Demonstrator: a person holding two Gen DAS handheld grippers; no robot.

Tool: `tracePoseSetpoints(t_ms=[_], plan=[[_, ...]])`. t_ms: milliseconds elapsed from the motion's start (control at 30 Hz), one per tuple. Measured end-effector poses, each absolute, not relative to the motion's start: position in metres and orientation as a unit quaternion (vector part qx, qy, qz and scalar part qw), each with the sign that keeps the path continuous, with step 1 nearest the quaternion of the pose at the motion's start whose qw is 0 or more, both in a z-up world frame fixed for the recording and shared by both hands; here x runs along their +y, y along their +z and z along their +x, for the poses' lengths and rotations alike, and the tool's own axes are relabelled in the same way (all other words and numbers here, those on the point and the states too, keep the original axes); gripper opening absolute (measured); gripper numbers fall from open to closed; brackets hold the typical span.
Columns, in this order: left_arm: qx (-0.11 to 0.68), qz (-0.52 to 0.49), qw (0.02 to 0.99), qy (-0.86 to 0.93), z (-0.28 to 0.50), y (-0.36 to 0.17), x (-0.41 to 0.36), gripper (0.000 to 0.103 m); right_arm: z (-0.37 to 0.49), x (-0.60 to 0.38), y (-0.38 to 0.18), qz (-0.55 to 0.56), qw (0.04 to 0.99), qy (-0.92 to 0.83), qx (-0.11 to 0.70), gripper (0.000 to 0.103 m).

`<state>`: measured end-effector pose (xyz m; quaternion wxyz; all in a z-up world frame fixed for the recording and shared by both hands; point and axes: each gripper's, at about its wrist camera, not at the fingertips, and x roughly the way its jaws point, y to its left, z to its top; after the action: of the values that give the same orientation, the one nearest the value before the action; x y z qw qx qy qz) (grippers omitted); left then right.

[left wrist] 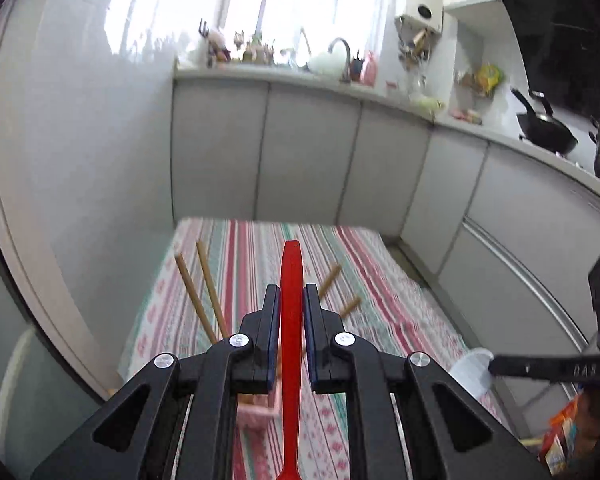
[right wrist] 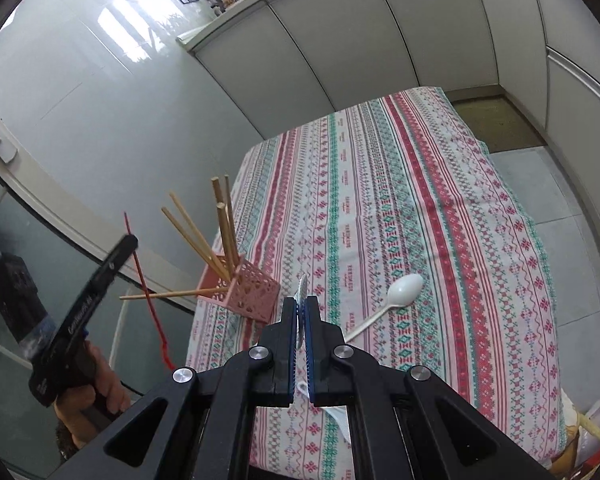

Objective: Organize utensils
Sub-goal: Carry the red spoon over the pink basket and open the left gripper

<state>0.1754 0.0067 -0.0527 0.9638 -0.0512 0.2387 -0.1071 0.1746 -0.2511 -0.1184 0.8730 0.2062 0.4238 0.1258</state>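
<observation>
Kitchen cabinets and a bright window close off the far side, and under me the table wears a striped tablecloth (right wrist: 400, 208) in pink, green and white. My left gripper (left wrist: 291, 312) is clenched on a red utensil (left wrist: 291, 288) — a long, flat plastic handle running straight up between the blue pads, its working end hidden below the frame. From the right wrist view it reads as a thin red line held in the air to the left of the table edge. It looks light and stiff, with a smooth face that could slide if the squeeze slackens, so I judge a mid-handle hold like this one sensible.

My right gripper (right wrist: 300, 312) is pinched shut on something thin and white (right wrist: 302, 286) seen edge-on. It may be a spoon handle or bowl, but I cannot tell which.

Near the table's left edge stands the pink lattice holder (right wrist: 246, 294), with wooden chopsticks (right wrist: 204, 240) fanned out of it, one lying nearly level. A white plastic spoon (right wrist: 396, 294) lies bowl-up on the cloth, apart from the holder — light and rigid. Its thin neck is, I judge, the best place to grasp. The holder looks light enough to tip, so utensils should go in gently.
</observation>
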Motion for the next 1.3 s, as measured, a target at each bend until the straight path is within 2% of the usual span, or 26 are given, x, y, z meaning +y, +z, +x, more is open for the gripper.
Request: tracePoseSetpoints(t_ms=[167,533,867,1033,1067,1133,1167,1200,1300], plan=[[0.203,-0.064,0.976,-0.049,0.197,-0.049,0.008,0.011,0.181,-0.254,-0.117,0.221,0.877,0.118,0.41,0.004],[0.13,-0.038,0.99,0.043,0.239,-0.087,-0.011,0.012,0.197,-0.26,-0.124,0.227,0.872,0.114,0.419,0.004],[0.17,-0.082,0.981,0.038,0.267,-0.127,0.003,0.012,0.2,-0.264,-0.125,0.239,0.869,0.113,0.419,0.004],[0.198,-0.1,0.975,0.02,0.274,-0.129,0.008,0.013,0.197,-0.261,-0.121,0.226,0.875,0.109,0.414,0.004],[0.204,-0.101,0.974,0.014,0.273,-0.128,0.008,0.014,0.197,-0.261,-0.121,0.225,0.875,0.109,0.413,0.004],[0.215,-0.103,0.971,0.001,0.27,-0.123,0.007,0.027,0.196,-0.261,-0.119,0.227,0.877,0.11,0.41,0.004],[0.219,-0.104,0.97,-0.004,0.265,-0.121,0.008,0.04,0.197,-0.261,-0.119,0.228,0.877,0.11,0.409,0.004],[0.223,-0.106,0.969,-0.006,0.262,-0.118,0.008,0.048,0.197,-0.261,-0.117,0.228,0.877,0.111,0.407,0.004],[0.235,-0.111,0.965,-0.023,0.248,-0.106,0.01,0.051,0.196,-0.258,-0.114,0.229,0.88,0.114,0.4,0.004]])
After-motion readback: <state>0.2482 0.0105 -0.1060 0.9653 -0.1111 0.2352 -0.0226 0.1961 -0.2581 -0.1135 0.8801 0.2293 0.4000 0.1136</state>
